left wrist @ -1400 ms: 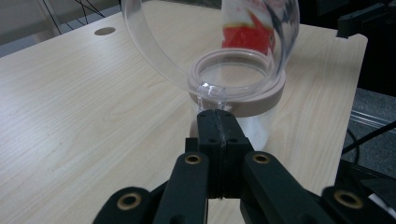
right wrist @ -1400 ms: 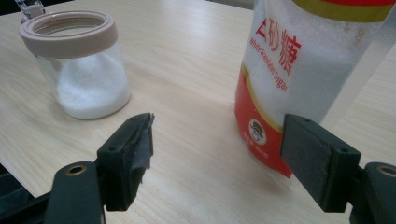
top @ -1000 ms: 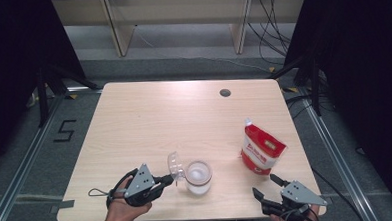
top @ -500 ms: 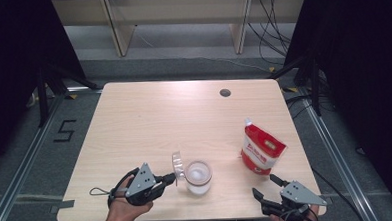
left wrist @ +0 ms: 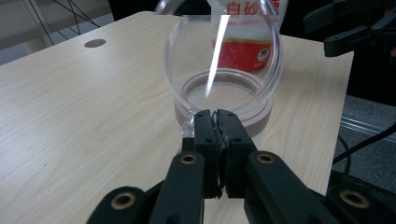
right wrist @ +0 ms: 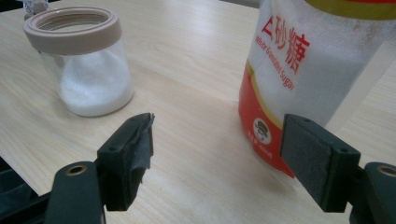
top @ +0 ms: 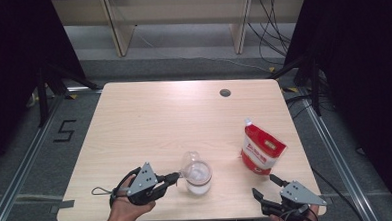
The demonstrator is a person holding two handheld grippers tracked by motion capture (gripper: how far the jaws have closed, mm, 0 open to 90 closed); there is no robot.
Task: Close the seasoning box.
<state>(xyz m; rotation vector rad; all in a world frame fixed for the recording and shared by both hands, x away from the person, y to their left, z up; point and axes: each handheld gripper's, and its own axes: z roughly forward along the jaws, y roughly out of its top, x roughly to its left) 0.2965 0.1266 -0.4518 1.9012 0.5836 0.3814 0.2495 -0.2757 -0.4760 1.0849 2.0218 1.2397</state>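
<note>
Sugar, white and granular, fills roughly the lower half of a clear glass jar (top: 197, 176) that stands near the front edge of the table (top: 149, 122), a little left of centre. The jar has a beige collar round its mouth, best seen in the right gripper view (right wrist: 83, 60), and its mouth is uncovered. Its clear hinged lid (top: 188, 162) is tipped up and stands nearly upright at the left rim of the jar; in the left gripper view the lid (left wrist: 224, 51) rises like a round transparent window above the collar.

The left gripper (top: 173, 177) lies just left of the jar, held by a hand (top: 128, 206) at the near edge. Its jaws are pressed together on the small clear tab at the lid's lower edge, as seen in the left gripper view (left wrist: 215, 125).

To the right of the jar, well apart from it, stands a red and white sugar pouch (top: 261, 148) with a capped spout at its top; its printing reads "White Granulated Sugar". The right gripper (top: 266, 186) rests near the front right corner, just in front of the pouch, its jaws spread wide with nothing between them.
</note>
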